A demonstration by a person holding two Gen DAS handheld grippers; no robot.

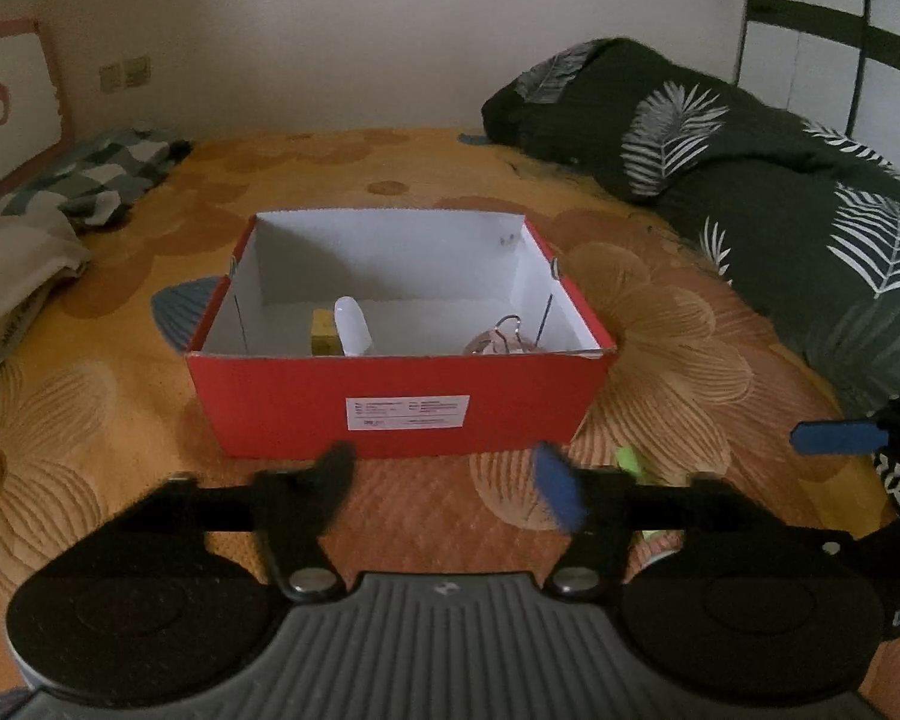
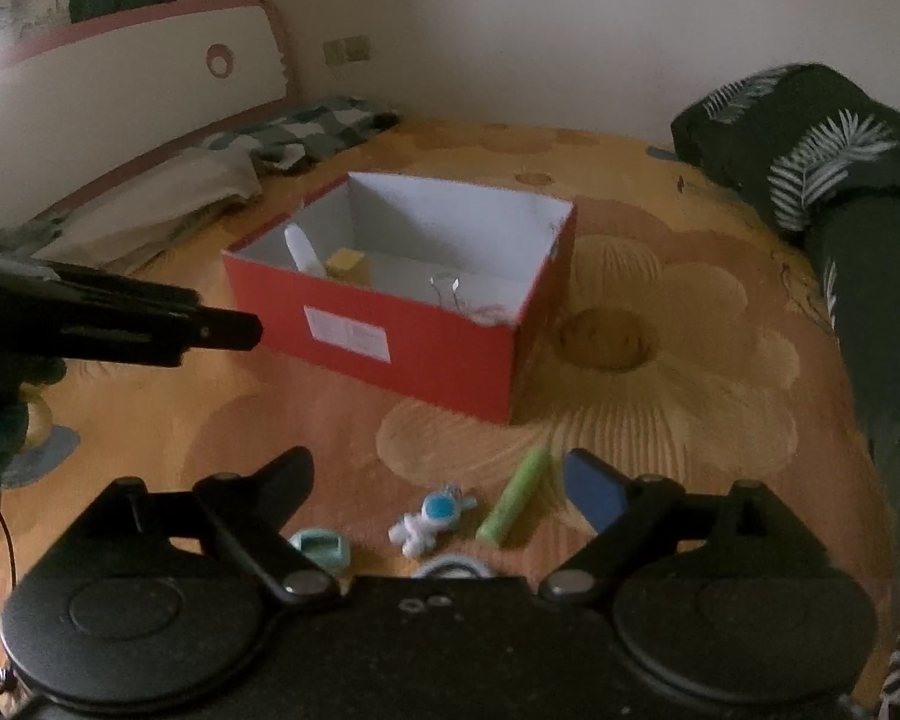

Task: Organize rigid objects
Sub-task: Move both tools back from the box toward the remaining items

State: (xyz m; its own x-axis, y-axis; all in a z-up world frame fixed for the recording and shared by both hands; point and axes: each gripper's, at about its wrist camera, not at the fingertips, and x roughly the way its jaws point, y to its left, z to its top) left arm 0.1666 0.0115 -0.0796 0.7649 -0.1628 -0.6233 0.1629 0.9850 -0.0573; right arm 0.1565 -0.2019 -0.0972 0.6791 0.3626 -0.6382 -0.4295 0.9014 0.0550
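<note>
Looks like we're mid-sort: the red cardboard box [image 2: 402,336] is sitting on the quilted bedspread [image 2: 660,396], already holding a few bits. The right gripper [image 2: 438,474] is hovering wide open over the plastic astronaut figure [image 2: 431,517] and the green tube [image 2: 515,504]; next it needs lowering. The left gripper [image 1: 444,477] is hanging empty, jaws apart.

A: Left wrist cam sits low over the bed [image 1: 120,276], square-on to the red box [image 1: 399,405], near.

B: Right wrist cam sits further right, higher, angled at the box's corner [image 2: 513,372]. Shared: box, headboard [image 2: 126,90], dark duvet [image 2: 810,144].
</note>
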